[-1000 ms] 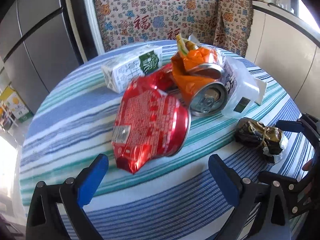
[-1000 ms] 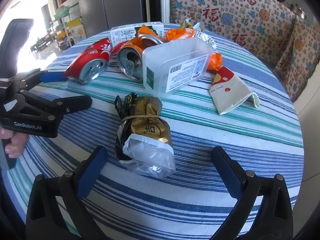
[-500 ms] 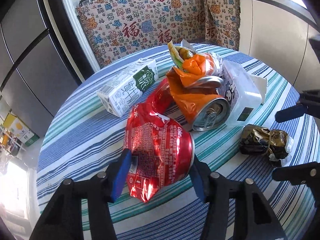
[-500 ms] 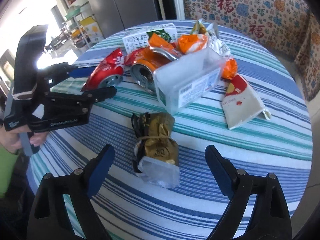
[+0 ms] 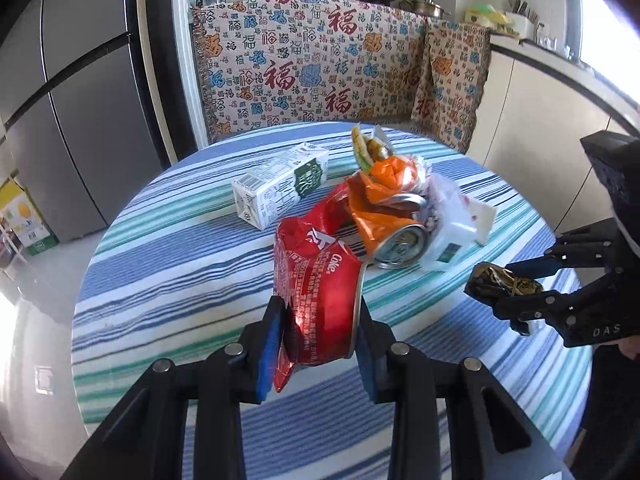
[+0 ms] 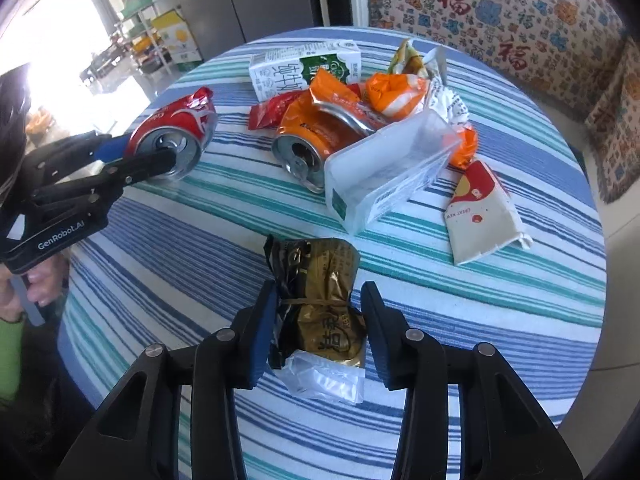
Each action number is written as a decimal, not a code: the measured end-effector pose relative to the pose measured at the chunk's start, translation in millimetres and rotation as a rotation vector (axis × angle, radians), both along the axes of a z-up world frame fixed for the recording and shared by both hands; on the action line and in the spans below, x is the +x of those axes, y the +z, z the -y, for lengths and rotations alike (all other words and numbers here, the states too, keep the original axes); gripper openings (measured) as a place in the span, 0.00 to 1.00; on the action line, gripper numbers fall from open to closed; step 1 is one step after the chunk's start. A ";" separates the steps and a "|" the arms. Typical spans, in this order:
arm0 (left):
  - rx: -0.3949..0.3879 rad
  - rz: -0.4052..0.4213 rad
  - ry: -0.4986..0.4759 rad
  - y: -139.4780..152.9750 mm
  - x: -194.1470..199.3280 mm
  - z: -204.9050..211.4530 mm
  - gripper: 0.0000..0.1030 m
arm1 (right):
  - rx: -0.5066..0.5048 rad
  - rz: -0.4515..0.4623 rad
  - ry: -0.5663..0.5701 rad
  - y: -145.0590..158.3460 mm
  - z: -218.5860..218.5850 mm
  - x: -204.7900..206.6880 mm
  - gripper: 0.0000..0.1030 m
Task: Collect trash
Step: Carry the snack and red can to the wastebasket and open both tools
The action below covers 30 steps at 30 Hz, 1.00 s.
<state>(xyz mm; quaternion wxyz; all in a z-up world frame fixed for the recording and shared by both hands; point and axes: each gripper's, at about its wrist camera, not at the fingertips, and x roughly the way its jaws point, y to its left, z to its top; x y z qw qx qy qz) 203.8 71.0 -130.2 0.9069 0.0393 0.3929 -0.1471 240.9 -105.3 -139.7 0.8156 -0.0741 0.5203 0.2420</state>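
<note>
My left gripper (image 5: 318, 340) is shut on a crushed red cola can (image 5: 320, 292) and holds it just above the striped round table (image 5: 168, 264); the can also shows in the right wrist view (image 6: 172, 136). My right gripper (image 6: 320, 332) is shut on a black-and-gold crumpled wrapper (image 6: 320, 312) with a clear plastic end, low over the table; it also shows in the left wrist view (image 5: 500, 286). A crushed orange can (image 6: 316, 140), a milk carton (image 6: 304, 70), a clear plastic box (image 6: 388, 172) and a paper pouch (image 6: 484, 216) lie on the table.
Orange and green snack wrappers (image 6: 396, 88) are piled behind the cans. A patterned cloth-covered bench (image 5: 320, 68) stands behind the table, a grey fridge (image 5: 80, 100) to the left, white cabinets (image 5: 540, 120) to the right.
Both grippers closed: the left on the red can, the right on the gold wrapper. Both have pulled back and up from the table with their objects.
</note>
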 end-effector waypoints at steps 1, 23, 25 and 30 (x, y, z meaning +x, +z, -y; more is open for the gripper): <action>-0.013 -0.002 -0.006 2.6 -4.0 1.9 0.33 | 0.012 0.000 -0.007 1.6 2.3 -1.7 0.42; -0.158 -0.038 -0.317 32.7 -36.4 192.4 0.33 | 0.119 0.065 -0.435 34.9 205.7 -41.2 0.42; -0.168 -0.046 -0.355 33.7 -32.9 217.8 0.33 | 0.110 0.074 -0.493 37.7 234.9 -46.0 0.42; -0.182 -0.069 -0.437 34.2 -21.9 279.9 0.33 | 0.084 0.100 -0.609 40.7 294.1 -52.9 0.42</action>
